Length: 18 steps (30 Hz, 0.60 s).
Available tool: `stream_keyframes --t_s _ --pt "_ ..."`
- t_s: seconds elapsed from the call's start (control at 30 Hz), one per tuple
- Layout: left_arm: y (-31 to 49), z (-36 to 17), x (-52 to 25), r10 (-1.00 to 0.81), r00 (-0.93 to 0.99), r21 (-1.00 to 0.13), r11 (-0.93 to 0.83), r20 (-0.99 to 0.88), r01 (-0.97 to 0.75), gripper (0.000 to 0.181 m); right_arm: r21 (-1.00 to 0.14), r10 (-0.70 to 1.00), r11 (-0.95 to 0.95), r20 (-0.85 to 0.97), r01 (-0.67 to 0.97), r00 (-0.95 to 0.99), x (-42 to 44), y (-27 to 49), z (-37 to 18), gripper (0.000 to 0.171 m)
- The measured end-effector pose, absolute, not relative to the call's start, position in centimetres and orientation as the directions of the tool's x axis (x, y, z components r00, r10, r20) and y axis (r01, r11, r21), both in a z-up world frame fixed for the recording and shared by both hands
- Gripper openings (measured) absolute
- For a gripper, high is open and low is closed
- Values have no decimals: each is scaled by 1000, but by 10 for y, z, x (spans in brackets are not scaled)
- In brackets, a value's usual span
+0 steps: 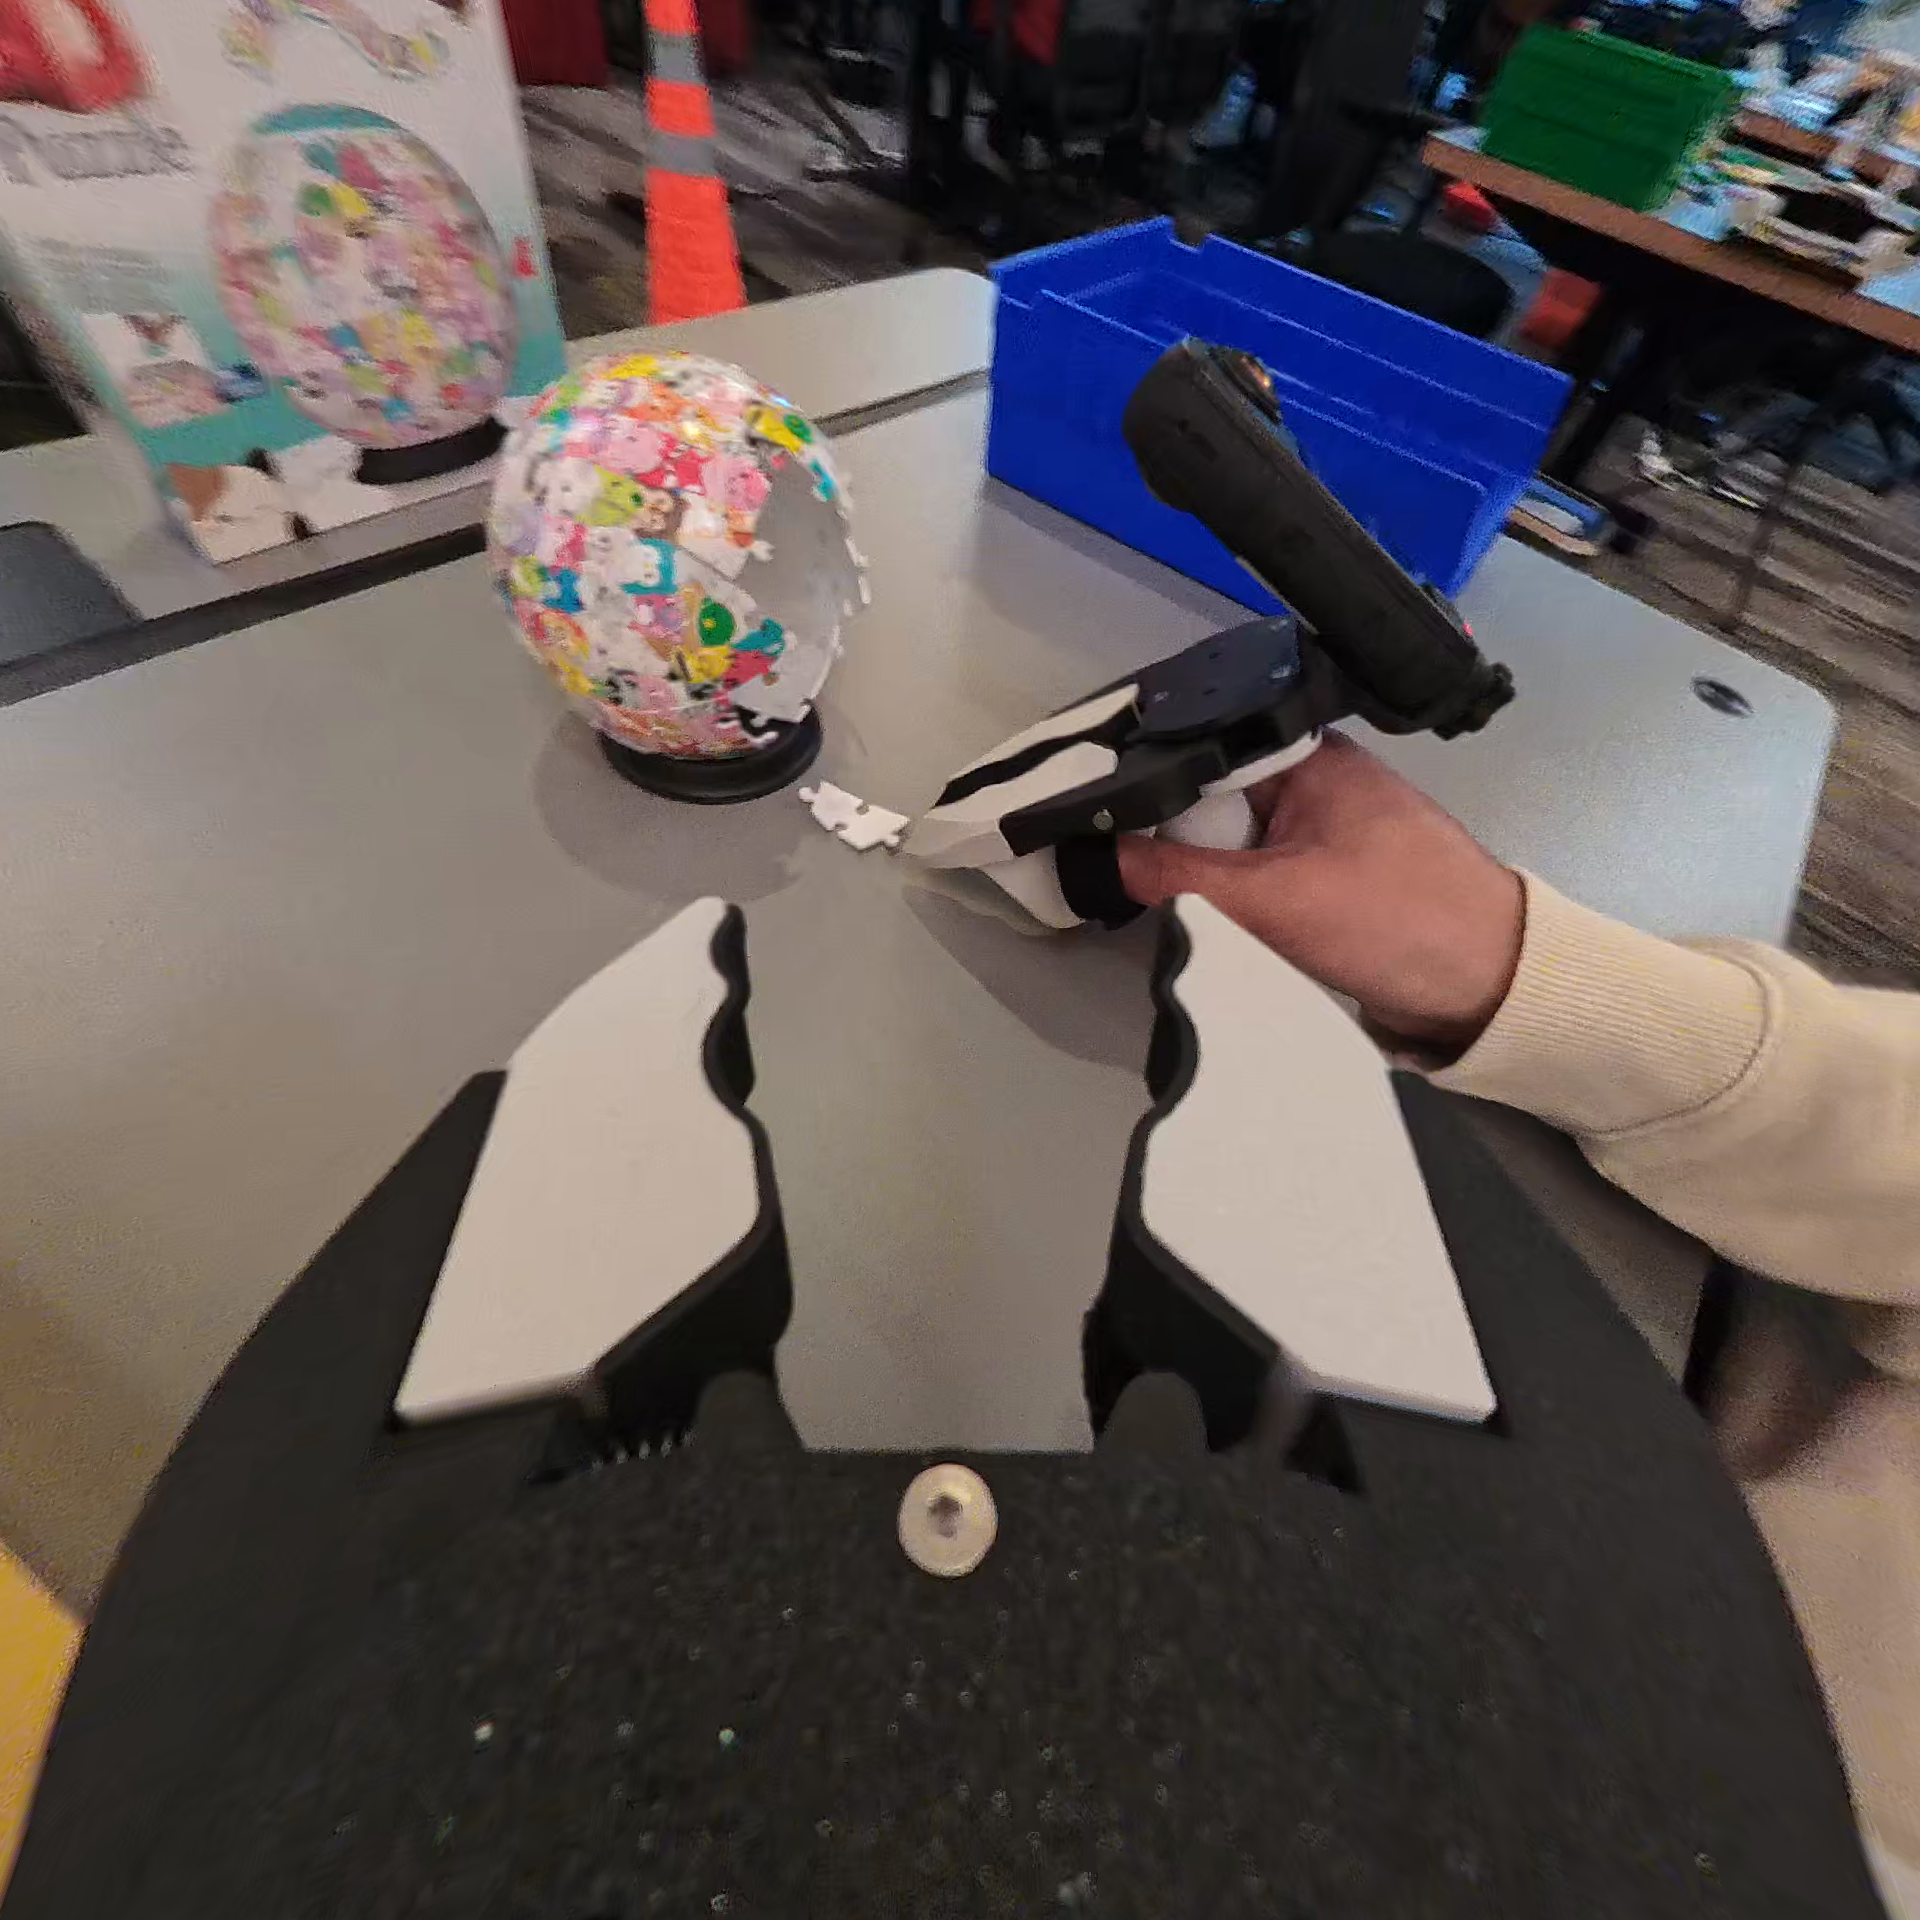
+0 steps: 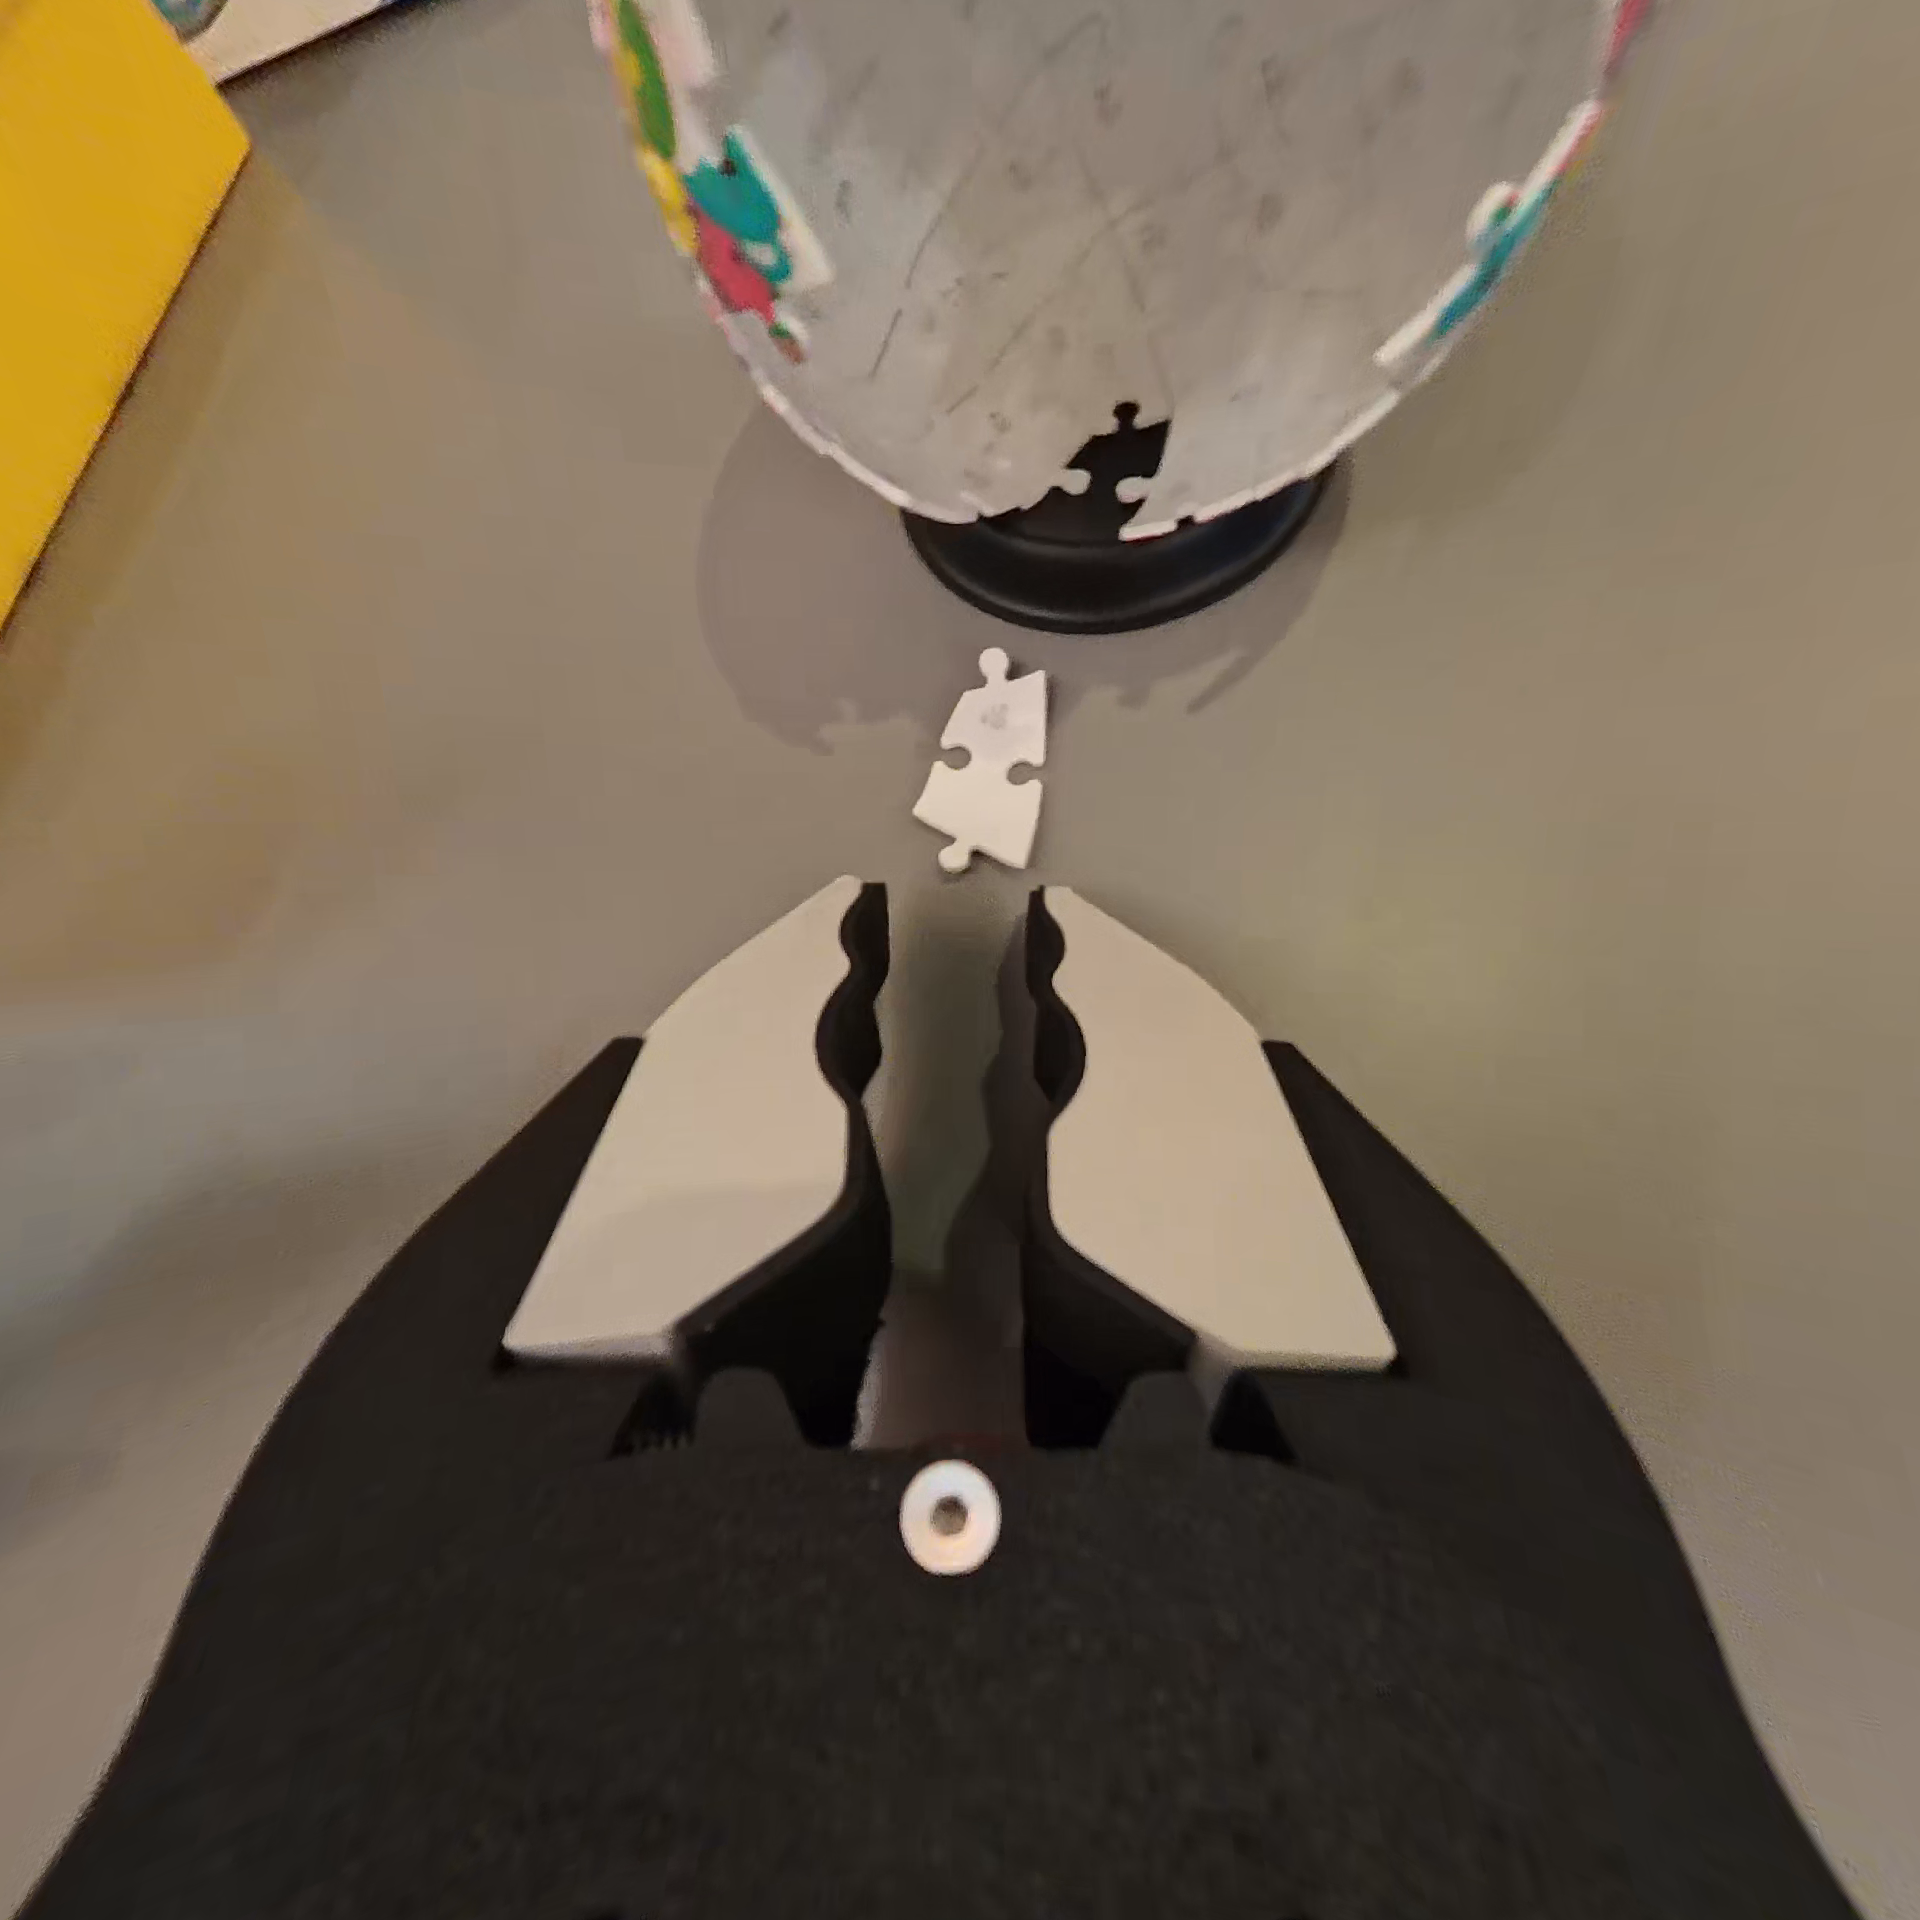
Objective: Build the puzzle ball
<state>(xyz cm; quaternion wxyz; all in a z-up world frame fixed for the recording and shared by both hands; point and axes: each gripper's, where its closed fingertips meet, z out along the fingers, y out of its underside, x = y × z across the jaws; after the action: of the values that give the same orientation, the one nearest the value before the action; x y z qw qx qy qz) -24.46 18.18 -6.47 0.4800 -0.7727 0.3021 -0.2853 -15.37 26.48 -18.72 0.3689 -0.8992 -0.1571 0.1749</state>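
Left wrist view, left to right: a puzzle box (image 1: 260, 270) stands at upper left; the puzzle ball (image 1: 655, 561) sits left of centre on a black ring stand (image 1: 717, 764) on the grey table (image 1: 312, 883). Its shell is covered in small multicoloured cartoon figures, and a large jagged gap on its right side exposes the plain white interior. Just right of the stand lie two joined white puzzle pieces (image 1: 854, 816), blank side up. The right gripper (image 1: 920, 842), held by a hand (image 1: 1340, 883), points at them, fingertips lowered to the table at their edge. A blue bin (image 1: 1278, 416) fills the upper right. The left gripper (image 1: 945, 935) hovers in the lower centre, jaws wide and empty.

Right wrist view: the right gripper (image 2: 951, 894) shows a narrow gap between its fingers, nothing clasped, the pieces (image 2: 987, 774) lying just beyond its tips
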Motion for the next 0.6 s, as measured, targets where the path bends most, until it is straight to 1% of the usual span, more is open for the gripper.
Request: stream_keyframes --t_s 0.03,0.1,0.17,0.23,0.3,0.4,0.5,0.57,0.6 --pt "183 -68 -244 -761 634 -914 -345 140 -212 70 -718 389 -684 -205 133 898 -153 265 -187 24" --pt "176 -80 -242 -780 615 -914 -327 116 -242 74 -719 375 -682 -188 133 908 -153 261 -188 23" --pt "162 -90 -230 -798 586 -925 -319 144 -206 72 -714 348 -684 -139 150 927 -153 261 -190 24" --pt "148 -96 -213 -832 524 -938 -307 181 -164 68 -710 333 -687 -118 155 935 -159 263 -191 29" --pt "146 -96 -200 -861 479 -952 -270 170 -147 69 -706 319 -687 -79 173 945 -162 265 -192 32" --pt "151 -93 -195 -887 421 -964 -250 190 -90 69 -696 295 -691 -27 194 955 -162 269 -195 32" --pt "159 -88 -198 -896 394 -971 -237 205 -33 69 -698 281 -695 -41 174 959 -162 275 -194 29" --pt "159 -85 -199 -901 361 -965 -261 239 -14 68 -695 273 -696 -25 180 962 -160 280 -195 20" --pt "156 -83 -200 -906 335 -960 -279 260 -9 69 -694 272 -696 -19 183 962 -160 282 -195 18"
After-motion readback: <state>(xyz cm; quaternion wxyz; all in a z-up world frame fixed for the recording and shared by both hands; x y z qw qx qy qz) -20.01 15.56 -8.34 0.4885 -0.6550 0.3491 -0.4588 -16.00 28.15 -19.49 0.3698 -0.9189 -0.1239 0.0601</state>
